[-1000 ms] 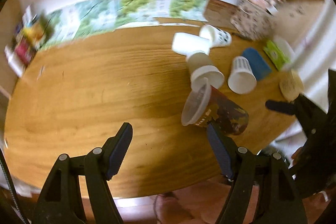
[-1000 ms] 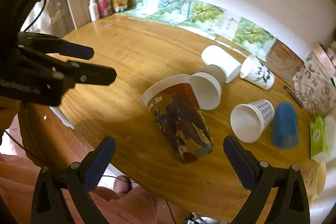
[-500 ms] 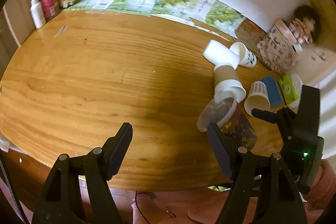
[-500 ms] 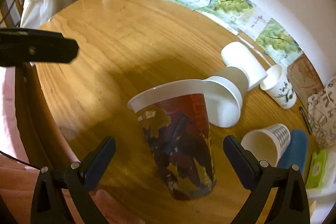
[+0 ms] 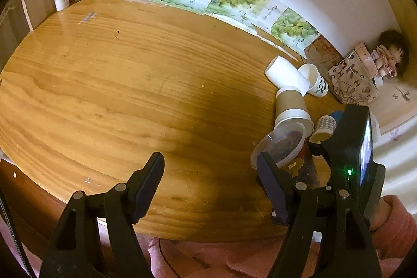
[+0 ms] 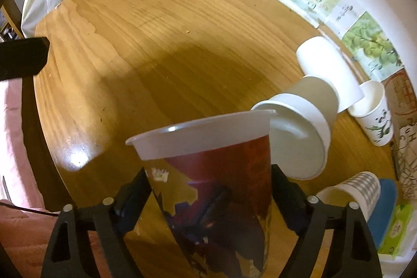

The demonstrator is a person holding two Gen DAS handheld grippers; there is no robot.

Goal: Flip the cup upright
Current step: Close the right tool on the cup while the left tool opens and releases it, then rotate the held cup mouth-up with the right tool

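The printed cup (image 6: 213,189) lies on its side between the right gripper (image 6: 208,189) fingers, which pinch its wall. Just beyond its rim rests the brown paper cup (image 6: 310,106); swinging upward could knock it. The left gripper (image 5: 211,181) hangs released, empty.

The right gripper (image 6: 209,199) has its jaws pressed against both sides of a printed red cup (image 6: 216,181) lying on a wooden bench (image 6: 161,43), its white rim pointing away. Just beyond, a tan paper cup (image 6: 305,121) and a white cup (image 6: 328,69) lie tipped, touching each other.
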